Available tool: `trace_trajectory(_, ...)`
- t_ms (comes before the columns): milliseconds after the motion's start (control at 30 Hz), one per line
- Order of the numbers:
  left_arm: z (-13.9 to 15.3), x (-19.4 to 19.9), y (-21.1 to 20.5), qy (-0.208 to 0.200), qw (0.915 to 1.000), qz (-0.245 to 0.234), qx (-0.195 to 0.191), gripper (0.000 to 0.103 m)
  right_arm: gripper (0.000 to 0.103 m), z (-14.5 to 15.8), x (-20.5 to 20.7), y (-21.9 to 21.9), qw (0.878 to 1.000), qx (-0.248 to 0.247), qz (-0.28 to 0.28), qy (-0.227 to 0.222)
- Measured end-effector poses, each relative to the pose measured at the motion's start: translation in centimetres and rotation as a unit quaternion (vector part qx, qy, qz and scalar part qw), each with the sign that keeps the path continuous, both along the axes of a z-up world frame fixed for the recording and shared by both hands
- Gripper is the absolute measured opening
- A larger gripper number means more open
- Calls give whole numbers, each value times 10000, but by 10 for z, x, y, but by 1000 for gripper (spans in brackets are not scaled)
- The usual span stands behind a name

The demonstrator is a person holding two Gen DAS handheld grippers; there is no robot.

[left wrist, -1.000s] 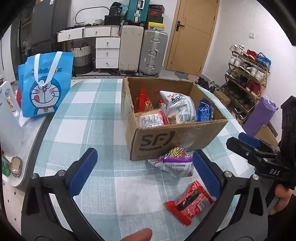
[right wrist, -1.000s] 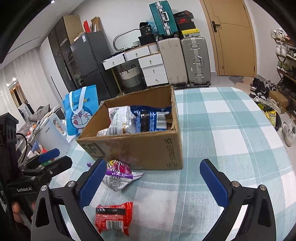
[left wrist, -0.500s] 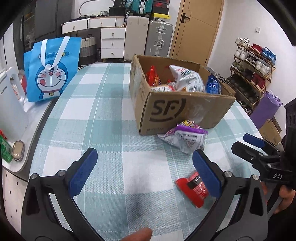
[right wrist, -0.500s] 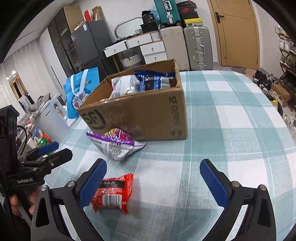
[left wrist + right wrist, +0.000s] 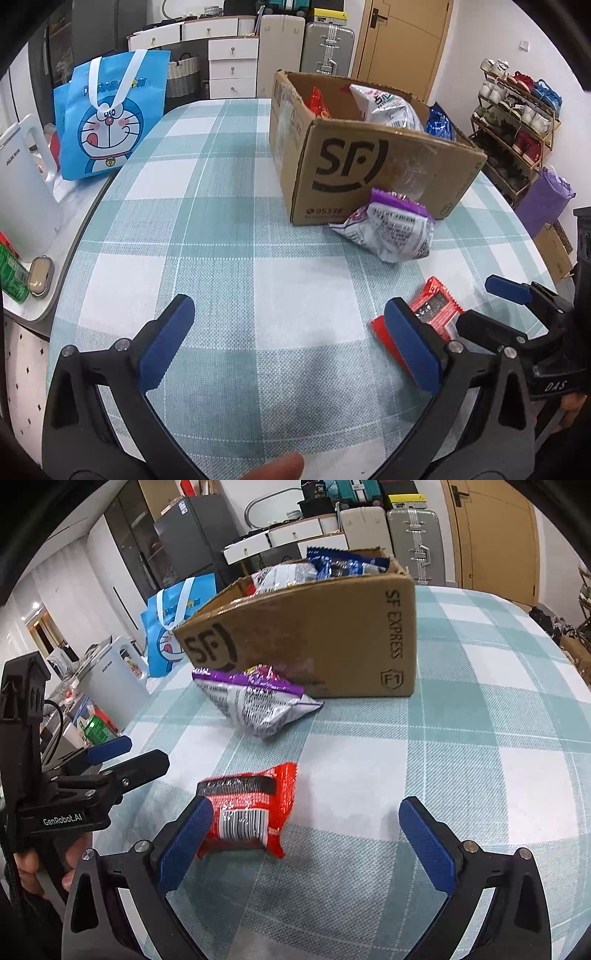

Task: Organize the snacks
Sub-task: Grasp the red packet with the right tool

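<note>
Snacks still out: red packet (image 5: 247, 808) and purple-and-silver bag (image 5: 255, 701) lie on the checked surface (image 5: 229, 229), outside the cardboard box (image 5: 314, 646); the box already holds several bags. Change over the last second: both cameras have dropped lower and come in closer, so the red packet now sits much larger in the right wrist view, just ahead of the right gripper (image 5: 306, 845), off toward its left finger (image 5: 184, 845), which overlaps the packet's near corner in the view; contact unclear. Reads as approach to a pick, red packet likely the next item to be boxed, nothing grasped yet. Purple bag rests against the front wall of the box, near the box corner, not in it. Right gripper fingers spread wide, empty, pointing along the surface toward the box. Left gripper (image 5: 291, 347) also spread wide and empty, held low over bare cloth, well short of the box; red packet (image 5: 432, 310) pokes out just behind its right finger (image 5: 410, 343). Each gripper shows at the other's side, hand-held, level. Blue cartoon bag (image 5: 107, 122) and white kettle (image 5: 26, 195) stand beyond the surface's left edge, untouched.
</note>
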State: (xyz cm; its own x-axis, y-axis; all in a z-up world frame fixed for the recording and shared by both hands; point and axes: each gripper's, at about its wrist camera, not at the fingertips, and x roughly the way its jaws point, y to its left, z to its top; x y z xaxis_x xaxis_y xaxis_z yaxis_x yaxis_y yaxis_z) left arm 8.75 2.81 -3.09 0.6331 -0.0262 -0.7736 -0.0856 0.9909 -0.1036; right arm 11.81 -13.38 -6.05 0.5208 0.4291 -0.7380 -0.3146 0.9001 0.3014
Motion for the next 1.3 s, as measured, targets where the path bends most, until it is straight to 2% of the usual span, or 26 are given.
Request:
trace_trajectory(333,-17,-6,5,223,9997,55,18,102,102,-5,-5,21,9995,-138,299,32)
trace_trajectory(733,-19,-7,10,280,9995,117,-3,102,101,-4,-12,44,9965,-494,642,-226)
trace_trajectory(800,-19,-6,11,285,9995,119,-4,102,95,-4,-12,47,9960,-505,691,-249)
trace_trajectory(867,-19,-6,10,286,9995,124,-14,102,79,-6,-10,49,9956,-498,769,-183)
trace_trajectory(900,-18,-5,10,291,9995,127,-11,102,79,-6,-9,50,9955,-500,784,-185)
trace_trajectory(967,-18,-4,10,289,9995,130,-2,102,68,-5,-10,51,9952,-441,855,-196)
trace_trajectory(1100,-18,-1,9,285,9995,115,0,102,58,-2,-15,46,9951,-297,905,-270)
trace_trajectory(1167,-17,1,7,280,9996,89,22,102,48,2,-17,43,9953,-214,883,-330)
trace_trajectory(1300,-17,5,2,293,9996,40,27,102,46,5,-17,34,9963,-208,746,-385)
